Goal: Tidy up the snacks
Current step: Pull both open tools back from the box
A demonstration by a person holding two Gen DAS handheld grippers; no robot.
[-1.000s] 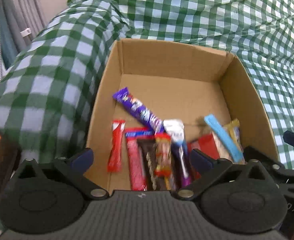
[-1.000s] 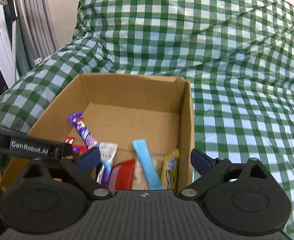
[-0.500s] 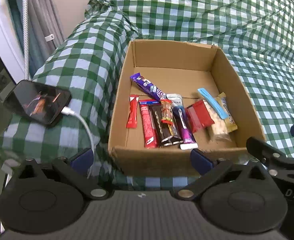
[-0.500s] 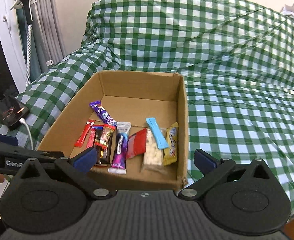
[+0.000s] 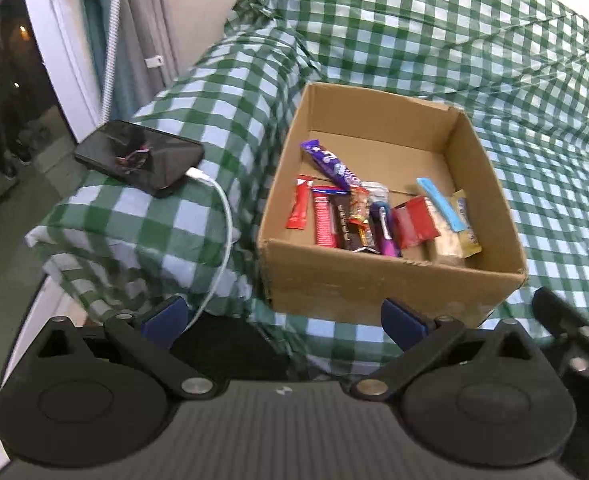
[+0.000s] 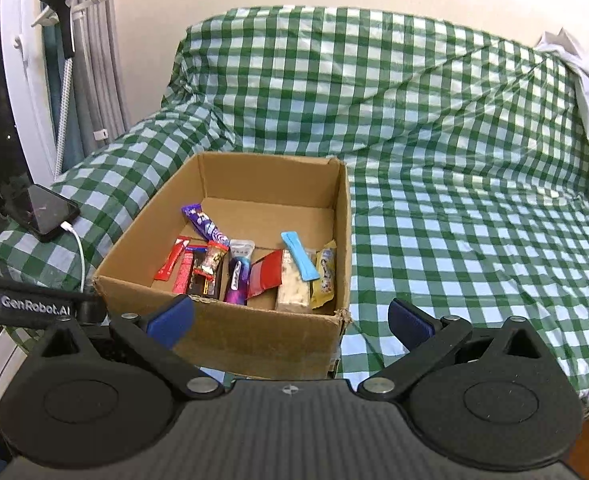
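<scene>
An open cardboard box point(image 5: 378, 284) point(image 6: 254, 332) stands on a green-checked sofa cover. Several snacks lie side by side on its floor: a purple bar point(image 5: 330, 164) point(image 6: 206, 223), a red stick point(image 5: 299, 209), a red packet point(image 5: 414, 222) point(image 6: 266, 272), a light blue stick point(image 5: 440, 204) point(image 6: 299, 255) and a yellow packet point(image 6: 323, 276). My left gripper point(image 5: 284, 318) is open and empty, held back in front of the box's near wall. My right gripper point(image 6: 290, 320) is open and empty, also in front of the box.
A black phone point(image 5: 138, 157) point(image 6: 42, 213) on a white charging cable point(image 5: 222, 240) lies on the sofa arm left of the box. The checked cover point(image 6: 454, 200) spreads wide to the right. A door frame and hanging cords are at far left.
Both grippers have pulled back and up from over the box; the whole box, the phone and the sofa now show. The snacks have not moved.
</scene>
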